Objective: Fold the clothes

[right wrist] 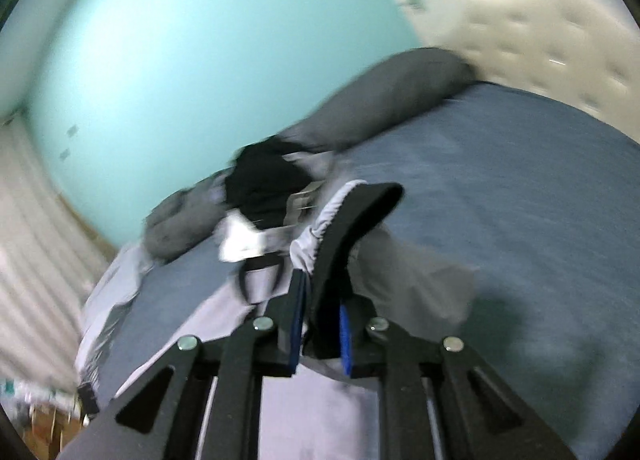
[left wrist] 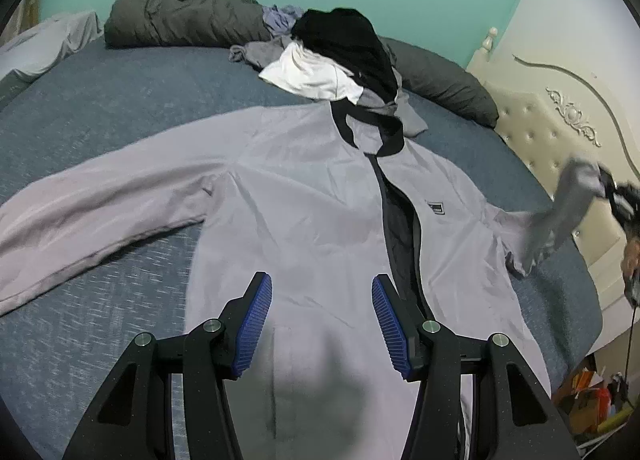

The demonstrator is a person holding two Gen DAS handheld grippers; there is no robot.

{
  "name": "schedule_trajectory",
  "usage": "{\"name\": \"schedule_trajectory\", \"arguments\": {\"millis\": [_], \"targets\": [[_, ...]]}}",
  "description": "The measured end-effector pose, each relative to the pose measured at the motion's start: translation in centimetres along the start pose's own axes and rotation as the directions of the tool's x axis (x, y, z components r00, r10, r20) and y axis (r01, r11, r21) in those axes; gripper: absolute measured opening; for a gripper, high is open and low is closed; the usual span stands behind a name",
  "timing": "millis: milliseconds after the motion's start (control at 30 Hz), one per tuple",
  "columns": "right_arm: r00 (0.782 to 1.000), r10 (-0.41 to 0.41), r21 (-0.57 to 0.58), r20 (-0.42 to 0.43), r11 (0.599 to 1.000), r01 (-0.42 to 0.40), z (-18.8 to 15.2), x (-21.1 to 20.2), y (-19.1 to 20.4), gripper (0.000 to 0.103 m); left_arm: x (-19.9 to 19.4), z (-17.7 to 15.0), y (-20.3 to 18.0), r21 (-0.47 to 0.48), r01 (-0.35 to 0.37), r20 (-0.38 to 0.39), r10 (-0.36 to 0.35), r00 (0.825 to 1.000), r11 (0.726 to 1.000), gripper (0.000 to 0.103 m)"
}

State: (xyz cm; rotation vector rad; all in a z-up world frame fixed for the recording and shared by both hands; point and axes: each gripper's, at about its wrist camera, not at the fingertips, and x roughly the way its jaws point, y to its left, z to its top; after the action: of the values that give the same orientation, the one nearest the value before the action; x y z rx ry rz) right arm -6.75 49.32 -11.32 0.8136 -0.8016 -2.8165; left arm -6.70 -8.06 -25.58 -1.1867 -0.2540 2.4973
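Note:
A pale grey zip jacket (left wrist: 304, 188) with a black collar lies front up on the blue bed (left wrist: 100, 100). Its zip is partly undone and shows dark lining. One sleeve stretches flat to the left. My left gripper (left wrist: 321, 284) is open above the jacket's lower body, with nothing between its blue pads (left wrist: 256, 324). The other sleeve (left wrist: 560, 212) is lifted off the bed at the right, held by my blurred right gripper (left wrist: 604, 180). In the right wrist view my right gripper (right wrist: 320, 300) is shut on that sleeve's end, and the black cuff (right wrist: 360, 212) sticks up past the fingers.
A heap of black, white and grey clothes (left wrist: 340, 48) lies beyond the collar. Dark grey bedding (left wrist: 180, 16) and a grey pillow (left wrist: 440, 88) line the far edge. A cream tufted headboard (left wrist: 560, 132) stands at the right, with clutter (left wrist: 596, 392) on the floor below it.

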Motion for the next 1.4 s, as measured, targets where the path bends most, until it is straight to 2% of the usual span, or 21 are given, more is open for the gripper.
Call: {"name": "schedule_trajectory", "arguments": {"millis": [67, 167, 333, 433, 533, 567, 667, 733, 800, 933, 1033, 1100, 1233, 1400], "targets": [[0.997, 0.068, -0.04, -0.034, 0.997, -0.07, -0.2, 1.9, 4.2, 0.011, -1.0, 0.0, 0.3, -0.003, -0.001, 0.009, 0.001, 1.0, 1.0, 0.056], [0.982, 0.156, -0.104, -0.109, 0.98, -0.167, -1.5, 5.2, 10.9, 0.01, -2.3, -0.2, 0.7, -0.007, -0.007, 0.019, 0.007, 1.0, 1.0, 0.056], [0.933, 0.227, -0.195, -0.281, 0.938, -0.287, -7.3, 10.8, 19.8, 0.01, -3.8, -0.9, 1.8, -0.011, -0.024, 0.022, 0.024, 0.999, 1.0, 0.058], [0.898, 0.232, -0.204, -0.374, 0.924, -0.324, -12.0, 14.3, 23.1, 0.01, -4.2, -1.5, 2.7, -0.024, -0.033, 0.015, 0.034, 0.999, 0.999, 0.058], [0.868, 0.207, -0.198, -0.451, 0.925, -0.324, -16.3, 16.6, 24.5, 0.01, -4.3, -2.1, 3.6, -0.037, -0.043, 0.007, 0.043, 0.999, 0.998, 0.059], [0.857, 0.198, -0.196, -0.476, 0.926, -0.323, -17.7, 17.3, 24.9, 0.014, -4.3, -2.2, 3.8, -0.039, -0.046, 0.003, 0.046, 0.999, 0.998, 0.059], [0.828, 0.195, -0.185, -0.525, 0.924, -0.335, -20.2, 19.0, 25.9, 0.016, -4.1, -2.7, 4.4, -0.049, -0.049, -0.006, 0.048, 0.999, 0.998, 0.059], [0.825, 0.198, -0.19, -0.529, 0.92, -0.342, -20.8, 19.1, 26.0, 0.018, -3.9, -2.9, 4.7, -0.054, -0.049, -0.011, 0.049, 0.999, 0.997, 0.059], [0.83, 0.193, -0.203, -0.523, 0.918, -0.34, -20.5, 18.8, 25.4, 0.021, -3.5, -3.1, 4.8, -0.057, -0.047, -0.017, 0.046, 0.999, 0.997, 0.059], [0.87, 0.159, -0.225, -0.466, 0.93, -0.291, -17.9, 17.2, 21.9, 0.024, -2.5, -3.2, 4.4, -0.052, -0.035, -0.03, 0.033, 0.999, 0.998, 0.059], [0.905, 0.08, -0.251, -0.418, 0.947, -0.2, -15.8, 15.8, 17.3, 0.041, -1.3, -3.3, 3.9, -0.04, -0.03, -0.041, 0.028, 0.999, 0.999, 0.059], [0.918, 0.013, -0.25, -0.395, 0.961, -0.121, -14.5, 15.0, 13.3, 0.043, -0.4, -3.4, 3.6, -0.038, -0.027, -0.052, 0.025, 0.998, 0.999, 0.06], [0.923, -0.166, -0.304, -0.348, 0.951, 0.056, -12.8, 13.7, 6.2, 0.043, 2.0, -3.4, 2.7, -0.023, -0.023, -0.073, 0.021, 0.997, 0.999, 0.06], [0.887, -0.334, -0.31, -0.317, 0.921, 0.236, -11.9, 13.2, -1.6, 0.043, 4.5, -2.7, 1.3, -0.004, -0.012, -0.061, 0.012, 0.998, 1.0, 0.06]]}}
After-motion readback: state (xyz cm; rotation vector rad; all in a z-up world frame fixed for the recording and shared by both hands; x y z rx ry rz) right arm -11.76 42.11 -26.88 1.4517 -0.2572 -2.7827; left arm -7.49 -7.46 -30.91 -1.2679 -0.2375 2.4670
